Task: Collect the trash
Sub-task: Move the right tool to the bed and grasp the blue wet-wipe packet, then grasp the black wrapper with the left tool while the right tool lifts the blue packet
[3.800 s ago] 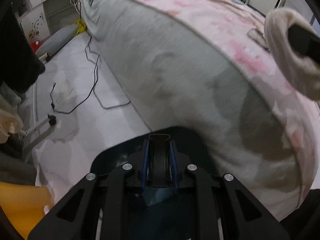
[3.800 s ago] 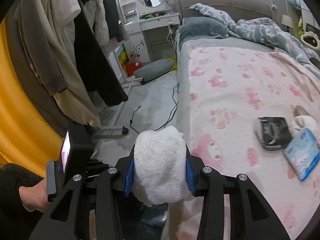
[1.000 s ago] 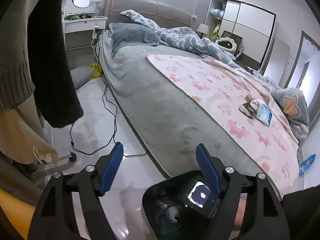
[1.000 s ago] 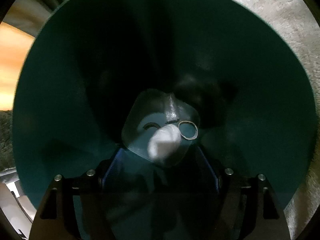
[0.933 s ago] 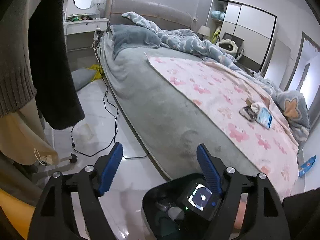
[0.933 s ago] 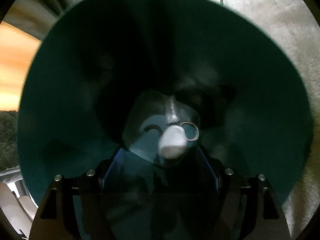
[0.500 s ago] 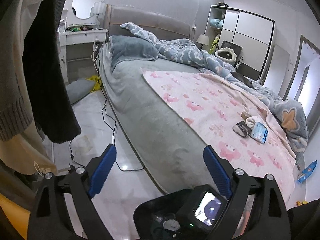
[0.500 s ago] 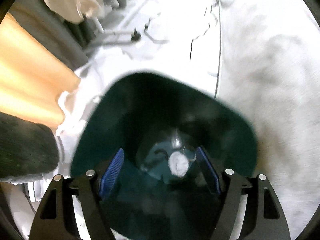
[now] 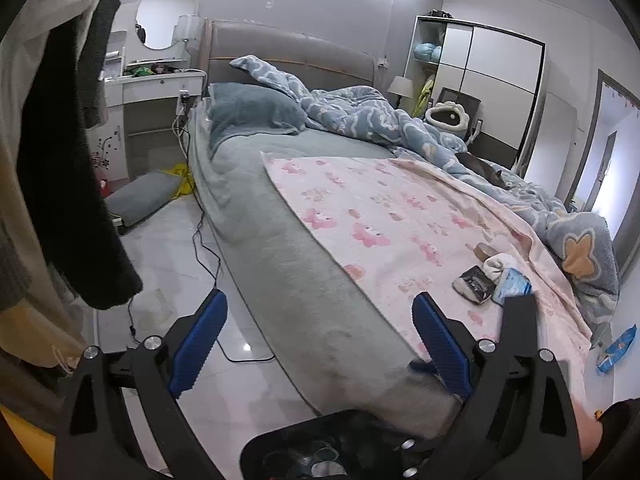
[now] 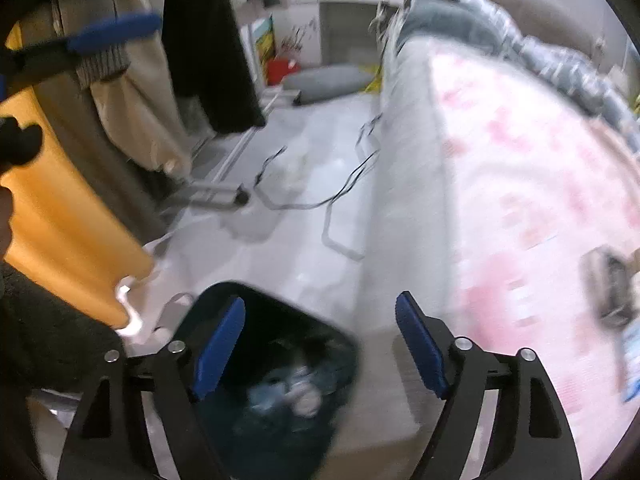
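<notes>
A dark teal trash bin (image 10: 276, 376) stands on the floor by the bed's corner, with white wads and other trash inside (image 10: 304, 396). It also shows at the bottom of the left wrist view (image 9: 320, 452). My right gripper (image 10: 320, 344) is open and empty, above the bin. My left gripper (image 9: 316, 344) is open and empty, facing the bed. On the pink blanket (image 9: 400, 224) lie a dark wrapper (image 9: 474, 290), a white wad (image 9: 498, 266) and a blue packet (image 9: 514, 286). The dark wrapper also shows blurred in the right wrist view (image 10: 612, 284).
Clothes (image 9: 60, 160) hang at the left over the floor. Black cables (image 9: 204, 248) trail along the bedside. A grey cushion (image 9: 140, 200) lies by the dresser. A blue wrapper (image 9: 616, 348) lies on the floor at the far right. A rack foot (image 10: 224, 196) stands on the tiles.
The right gripper let the white wad drop into the bin, then rose out of it and tilted up toward the bed. The left gripper opened wider and lifted its view.
</notes>
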